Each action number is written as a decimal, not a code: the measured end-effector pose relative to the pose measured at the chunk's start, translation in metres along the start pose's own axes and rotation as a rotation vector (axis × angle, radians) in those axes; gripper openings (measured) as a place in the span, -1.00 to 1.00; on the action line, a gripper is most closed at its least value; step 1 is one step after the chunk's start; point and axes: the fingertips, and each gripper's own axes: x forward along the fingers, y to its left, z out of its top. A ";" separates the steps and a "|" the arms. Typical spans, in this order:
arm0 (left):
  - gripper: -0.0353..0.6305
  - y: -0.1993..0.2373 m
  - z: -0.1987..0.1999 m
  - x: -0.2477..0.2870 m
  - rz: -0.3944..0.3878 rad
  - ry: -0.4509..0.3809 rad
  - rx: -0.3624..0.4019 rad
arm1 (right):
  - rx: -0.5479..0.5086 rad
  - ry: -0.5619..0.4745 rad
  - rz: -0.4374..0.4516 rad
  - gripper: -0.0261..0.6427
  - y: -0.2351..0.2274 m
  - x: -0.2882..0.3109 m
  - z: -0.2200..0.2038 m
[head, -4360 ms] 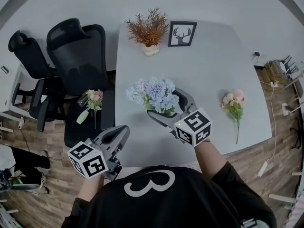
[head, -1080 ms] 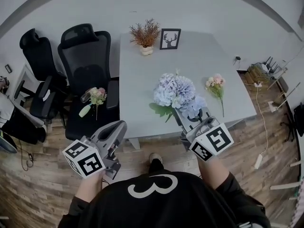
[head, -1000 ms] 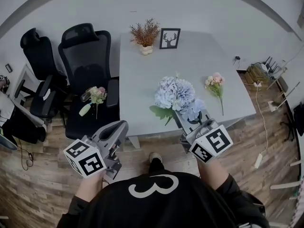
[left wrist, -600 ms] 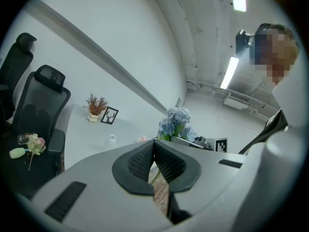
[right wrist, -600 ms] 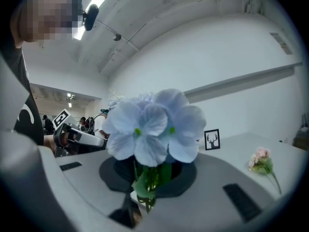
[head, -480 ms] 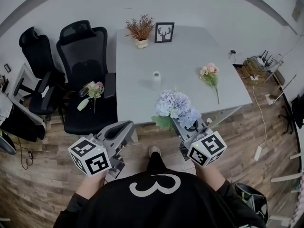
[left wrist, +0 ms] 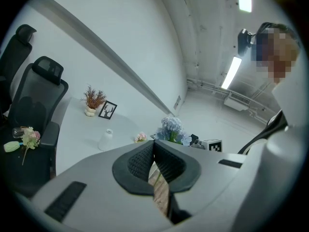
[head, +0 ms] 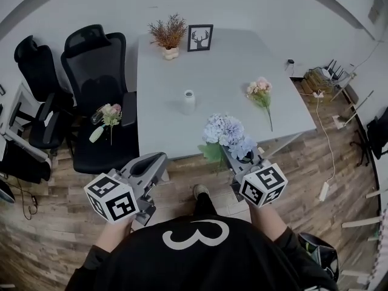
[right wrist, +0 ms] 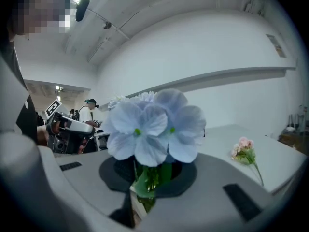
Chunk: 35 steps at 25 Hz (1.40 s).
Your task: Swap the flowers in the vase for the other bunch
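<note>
My right gripper (head: 237, 160) is shut on the stems of the blue hydrangea bunch (head: 227, 137), holding it upright over the near edge of the grey table (head: 230, 65). In the right gripper view the blue blooms (right wrist: 154, 124) fill the space above the gripper (right wrist: 149, 170). The white vase (head: 188, 102) stands with nothing in it mid-table, left of the bunch. A pink bunch (head: 260, 93) lies flat on the table's right side. My left gripper (head: 157, 159) hangs off the table's near left corner, shut on nothing (left wrist: 154, 146). From there the vase (left wrist: 105, 140) and the pink bunch (left wrist: 140, 137) show ahead.
A dried plant in a pot (head: 168, 35) and a framed deer picture (head: 200, 38) stand at the table's far edge. Two black office chairs (head: 97, 59) are to the left, and one seat holds another small bunch (head: 108, 114). Wooden floor lies below me.
The right gripper has drawn the blue bunch toward the person and lower, to the table's near edge. The vase, hidden behind the blooms a second ago, now shows bare.
</note>
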 end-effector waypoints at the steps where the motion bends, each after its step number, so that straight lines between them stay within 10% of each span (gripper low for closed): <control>1: -0.86 0.002 0.000 0.007 -0.002 0.001 -0.004 | 0.002 0.006 -0.008 -0.72 -0.010 0.002 -0.001; 35: -0.86 0.157 0.016 0.202 0.180 0.073 -0.212 | 0.297 0.331 0.009 -0.71 -0.255 0.240 -0.097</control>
